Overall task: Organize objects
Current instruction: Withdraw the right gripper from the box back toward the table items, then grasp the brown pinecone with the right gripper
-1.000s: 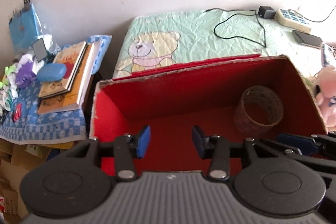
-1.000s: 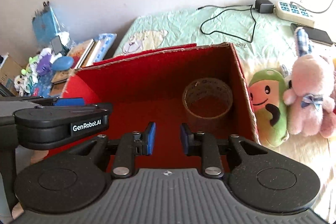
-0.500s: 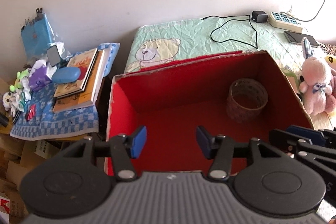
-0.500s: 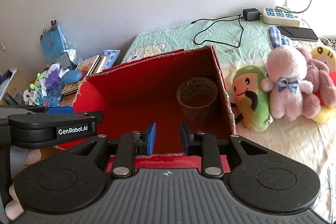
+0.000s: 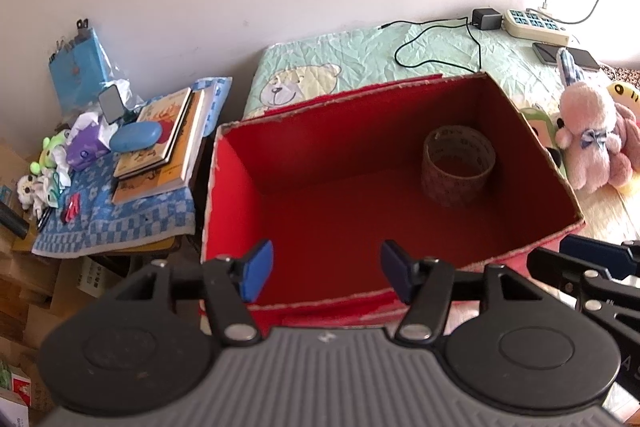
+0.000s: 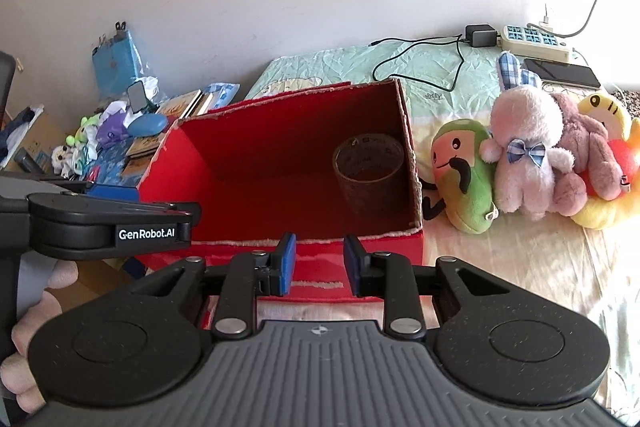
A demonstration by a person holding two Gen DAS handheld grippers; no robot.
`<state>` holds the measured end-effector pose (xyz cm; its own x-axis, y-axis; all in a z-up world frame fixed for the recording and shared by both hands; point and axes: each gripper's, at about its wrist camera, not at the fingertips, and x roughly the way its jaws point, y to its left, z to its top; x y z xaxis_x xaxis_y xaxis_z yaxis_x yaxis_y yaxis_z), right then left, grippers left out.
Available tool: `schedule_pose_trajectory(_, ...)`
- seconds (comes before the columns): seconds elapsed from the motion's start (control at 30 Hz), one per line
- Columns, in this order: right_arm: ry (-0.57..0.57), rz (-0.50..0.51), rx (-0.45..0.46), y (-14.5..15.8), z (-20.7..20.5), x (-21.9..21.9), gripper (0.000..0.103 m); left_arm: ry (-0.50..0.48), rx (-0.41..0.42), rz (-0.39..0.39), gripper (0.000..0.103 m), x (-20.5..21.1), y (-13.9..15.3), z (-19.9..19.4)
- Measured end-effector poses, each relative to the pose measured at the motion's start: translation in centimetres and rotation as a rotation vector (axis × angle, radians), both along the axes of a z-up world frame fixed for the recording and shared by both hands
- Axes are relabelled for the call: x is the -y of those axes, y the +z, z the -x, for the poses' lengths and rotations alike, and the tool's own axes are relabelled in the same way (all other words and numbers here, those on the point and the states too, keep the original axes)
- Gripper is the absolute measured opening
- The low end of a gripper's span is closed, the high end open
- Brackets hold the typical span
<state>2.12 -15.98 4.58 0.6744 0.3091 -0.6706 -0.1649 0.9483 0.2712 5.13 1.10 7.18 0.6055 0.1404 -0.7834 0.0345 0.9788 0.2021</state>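
Red box: an open cardboard box (image 6: 280, 147) lined in red sits on the bed, near both tools, its long side running left to right.
Inside it: a brown roll of packing tape (image 5: 458, 165) stands on its edge at the far right corner, close to the right wall; nothing else shows in there.
Left tool: the left tool (image 5: 326, 273) hangs just near of the box's near wall, blue pads spread wide with only air between them; its jaws have just been opening.
Right tool: the right tool (image 6: 320, 265) sits over the near rim, pads parted narrowly, pinching nothing.
Loose things: a row of plush toys lies on the bed just right of the box: a green avocado-shaped plush (image 6: 464, 175) touching the right wall, a pink plush rabbit with a checked bow (image 6: 524, 155) leaning on it, a yellow round plush (image 6: 608, 131) furthest right.
Key relation: the toys lie to the right and far of both tools, beyond the box's right wall; the right tool is plainly the nearer one.
Long axis: the avocado plush stands roughly upright, leaning slightly.
Likely next: a judgement only, a reach right for the avocado plush, with the pads opened wider first.
Left side: books (image 5: 160, 147) and clutter on a blue checked cloth, well apart from the box.
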Motion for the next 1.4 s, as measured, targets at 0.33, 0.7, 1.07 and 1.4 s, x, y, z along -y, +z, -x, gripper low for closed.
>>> schedule_pose_trajectory(0.33,0.023,-0.036,-0.047,-1.0,0.5,0.8,0.028,0.03,-0.029,-0.014,0.067,0.7,-0.6,1.7)
schedule_pose_trajectory(0.7,0.052,-0.077,-0.107,-2.3,0.6,1.6,0.033,0.066,-0.089,-0.018,0.07,0.9,-2.2,2.6)
schedule_pose_trajectory(1.07,0.074,-0.135,-0.206,-3.8,0.3,2.6,0.038,0.056,-0.147,0.064,0.074,0.5,-4.1,2.8)
schedule_pose_trajectory(1.4,0.087,-0.241,-0.386,-6.7,0.1,4.9,0.039,-0.081,-0.177,0.223,0.072,-0.1,-6.1,5.7)
